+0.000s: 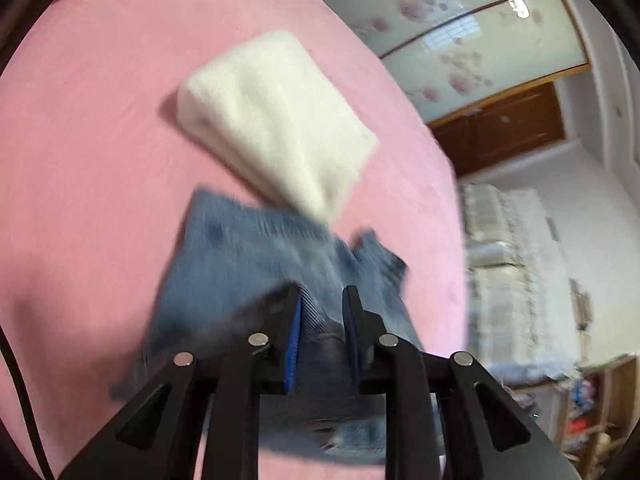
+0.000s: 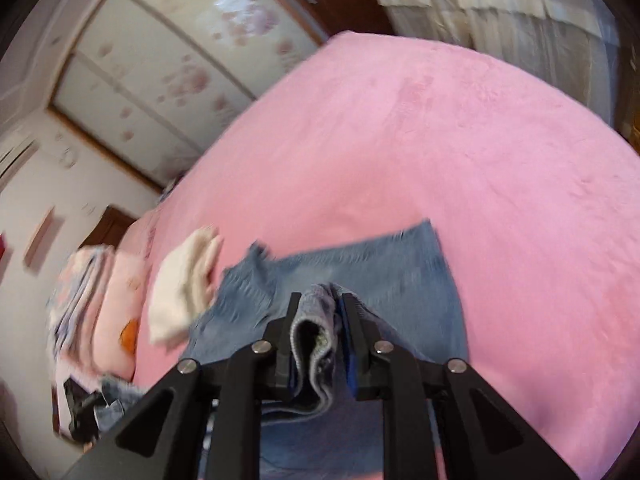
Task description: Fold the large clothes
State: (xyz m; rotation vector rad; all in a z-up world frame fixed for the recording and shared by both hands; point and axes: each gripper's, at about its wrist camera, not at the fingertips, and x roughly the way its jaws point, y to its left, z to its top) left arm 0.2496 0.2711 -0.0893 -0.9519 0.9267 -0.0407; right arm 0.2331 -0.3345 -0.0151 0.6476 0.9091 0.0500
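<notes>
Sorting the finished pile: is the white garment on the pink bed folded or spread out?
Folded. The white garment lies as a compact thick block with stacked layers at its edge on the pink bed.

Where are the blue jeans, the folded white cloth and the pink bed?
Blue denim jeans [image 1: 244, 252]: left wrist view, flat middle.
Folded white fluffy cloth [image 1: 276, 120]: left wrist view, top face.
Pink plush bed cover [image 2: 460, 132]: right wrist view, bare part.

Pink bed, folded white garment, jeans
</notes>
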